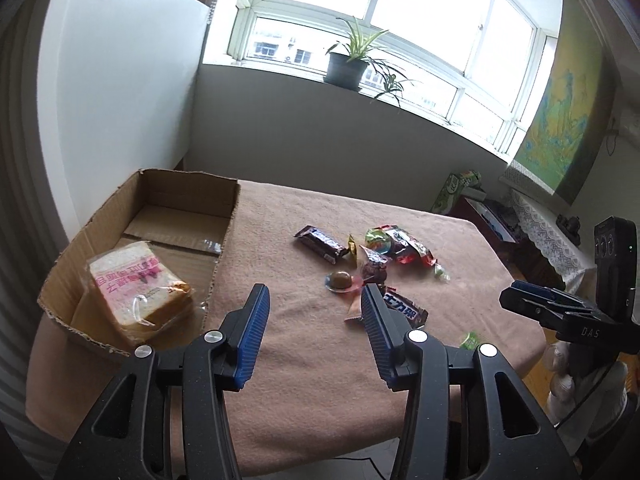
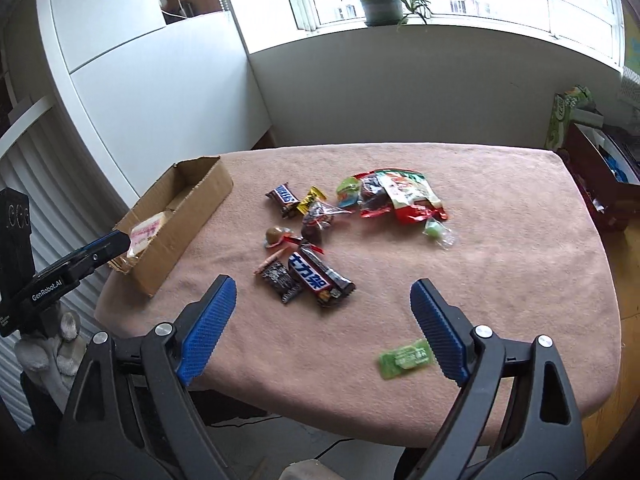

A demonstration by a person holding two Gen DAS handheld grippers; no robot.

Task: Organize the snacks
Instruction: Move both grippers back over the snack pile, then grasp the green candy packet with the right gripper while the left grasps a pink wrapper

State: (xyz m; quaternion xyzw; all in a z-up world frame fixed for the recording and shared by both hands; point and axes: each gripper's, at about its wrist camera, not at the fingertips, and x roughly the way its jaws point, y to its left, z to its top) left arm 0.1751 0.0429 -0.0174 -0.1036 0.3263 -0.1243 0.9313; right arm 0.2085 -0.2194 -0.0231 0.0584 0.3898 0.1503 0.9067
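The snacks (image 2: 320,232) lie heaped mid-table at twelve o'clock from the right gripper (image 2: 323,300), whose jaws stand wide apart and empty. The left gripper (image 1: 316,308) is also apart, empty. Bread (image 1: 138,284) sits in the box (image 1: 176,184) at ten o'clock.

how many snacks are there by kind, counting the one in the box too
Chocolate bars: 2, a Snickers and a bigger bar
Bread packs in the cardboard box: 1
Green flat packets: 1
Small wrapped sweets and bags: about 9, overlapping, count unsure
Total: about 13
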